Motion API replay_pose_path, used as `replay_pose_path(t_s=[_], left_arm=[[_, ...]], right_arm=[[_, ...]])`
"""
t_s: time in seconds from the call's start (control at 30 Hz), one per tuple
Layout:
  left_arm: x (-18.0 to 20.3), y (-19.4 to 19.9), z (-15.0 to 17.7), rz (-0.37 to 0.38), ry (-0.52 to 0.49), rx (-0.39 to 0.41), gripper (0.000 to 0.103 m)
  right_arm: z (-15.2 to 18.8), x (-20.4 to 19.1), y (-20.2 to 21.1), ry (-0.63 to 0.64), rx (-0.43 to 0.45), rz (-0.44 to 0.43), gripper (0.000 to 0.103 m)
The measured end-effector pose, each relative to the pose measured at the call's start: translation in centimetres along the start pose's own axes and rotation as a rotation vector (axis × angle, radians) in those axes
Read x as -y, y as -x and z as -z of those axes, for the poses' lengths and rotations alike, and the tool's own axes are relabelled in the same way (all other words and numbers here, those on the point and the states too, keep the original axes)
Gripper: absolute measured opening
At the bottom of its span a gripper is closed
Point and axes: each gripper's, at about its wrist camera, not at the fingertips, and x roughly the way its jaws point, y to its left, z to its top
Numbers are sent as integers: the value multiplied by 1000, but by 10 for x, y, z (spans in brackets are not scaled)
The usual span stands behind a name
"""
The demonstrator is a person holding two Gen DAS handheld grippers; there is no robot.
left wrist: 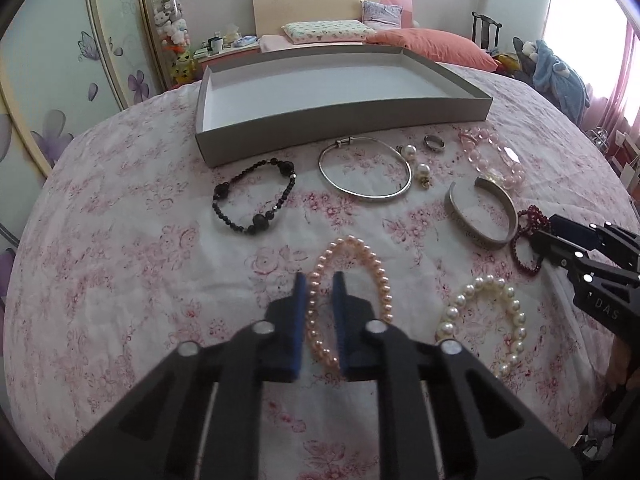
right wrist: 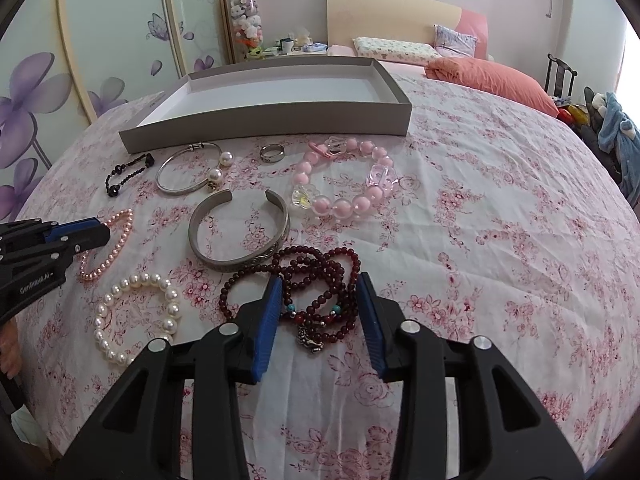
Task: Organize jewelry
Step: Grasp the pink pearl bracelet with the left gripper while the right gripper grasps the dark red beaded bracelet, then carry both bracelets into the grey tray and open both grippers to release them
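An empty grey tray (left wrist: 340, 128) (right wrist: 264, 124) lies on the floral bedspread. My left gripper (left wrist: 320, 282) (right wrist: 100, 232) is open, its fingers straddling the left side of a pink pearl bracelet (left wrist: 374, 268) (right wrist: 120, 236). My right gripper (right wrist: 318, 284) (left wrist: 540, 236) is open around a dark red bead bracelet (right wrist: 316, 276) (left wrist: 528, 220). Nearby lie a white pearl bracelet (left wrist: 486, 320) (right wrist: 136, 312), a silver cuff (left wrist: 482, 212) (right wrist: 240, 232), a thin silver bangle (left wrist: 364, 170) (right wrist: 184, 168), a black bead bracelet (left wrist: 256, 196) (right wrist: 128, 172), a pink glass bead bracelet (left wrist: 492, 156) (right wrist: 344, 178), a ring (left wrist: 434, 143) (right wrist: 273, 153) and pearl earrings (left wrist: 416, 162) (right wrist: 220, 168).
The jewelry lies on a bed with a pink floral cover (left wrist: 120, 240) (right wrist: 500, 240). Pillows (left wrist: 436, 46) and a headboard (left wrist: 320, 4) are at the far end. Wardrobe doors (right wrist: 80, 60) stand left; a chair with clothes (right wrist: 616, 132) is right.
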Motion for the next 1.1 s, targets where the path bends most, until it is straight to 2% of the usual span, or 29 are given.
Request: replay_pose_path(t_s=[0.1, 0.2, 0.53, 0.9, 1.1], left_arm=[[2, 1, 1, -8, -18, 1, 7], [5, 2, 2, -10, -32, 5, 6], [8, 23, 4, 26, -38, 70, 6], [13, 62, 0, 125, -25, 235, 6], [19, 79, -1, 142, -30, 299, 6]], right_arm=[[1, 0, 1, 0, 4, -10, 16], [1, 1, 1, -8, 8, -24, 10], [2, 7, 12, -37, 50, -108, 7], [-5, 4, 38, -29, 152, -146, 5], [-12, 2, 55, -23, 217, -162, 5]])
